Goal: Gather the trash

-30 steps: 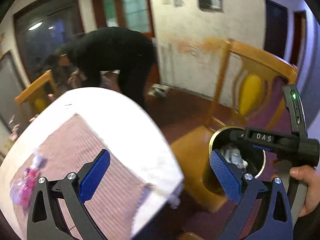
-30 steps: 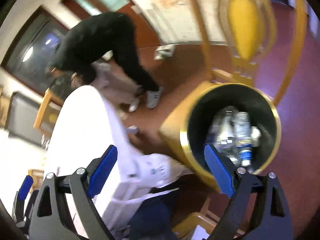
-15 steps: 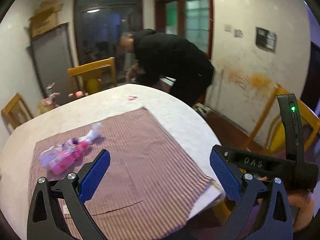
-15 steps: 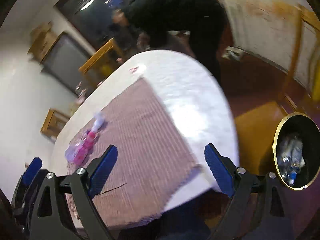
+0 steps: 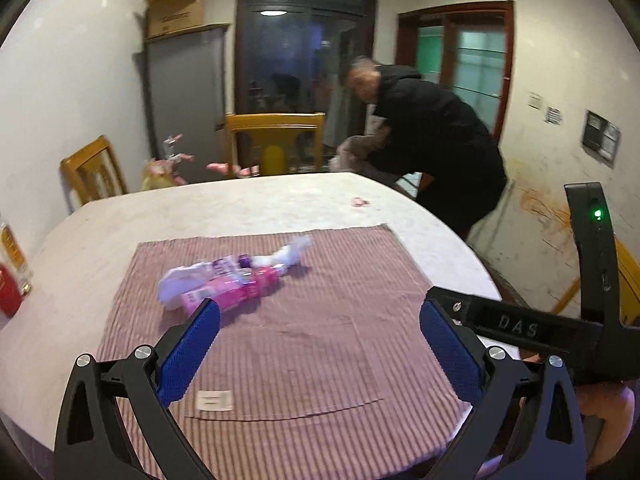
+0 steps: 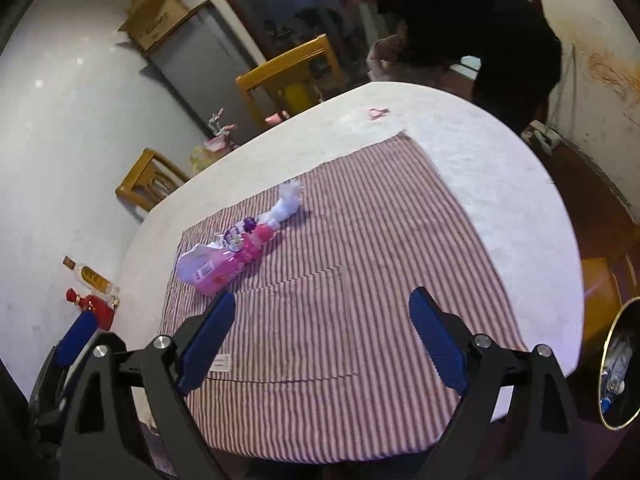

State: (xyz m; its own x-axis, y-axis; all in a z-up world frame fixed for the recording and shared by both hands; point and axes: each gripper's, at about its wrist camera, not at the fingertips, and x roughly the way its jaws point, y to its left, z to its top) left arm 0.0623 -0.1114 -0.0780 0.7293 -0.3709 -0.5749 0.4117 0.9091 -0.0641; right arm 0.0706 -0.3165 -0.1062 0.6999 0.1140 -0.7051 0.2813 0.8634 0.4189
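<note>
A pink bottle lies on its side on the striped cloth, with a crumpled white wrapper against it and a white tissue at its far end. My left gripper hangs open over the near part of the cloth, short of the bottle, nothing between its pads. My right gripper is open and empty too, above the cloth's near edge. A gold-rimmed black bin with bottles in it stands on the floor at the right.
The round white table carries a small pink scrap at its far side. Two bottles stand at its left edge. A person in black bends behind the table. Wooden chairs ring it.
Both views have swung from the bin and floor onto the table top. The pink bottle and cloth now lie in front of both grippers, whose jaws stay wide apart.
</note>
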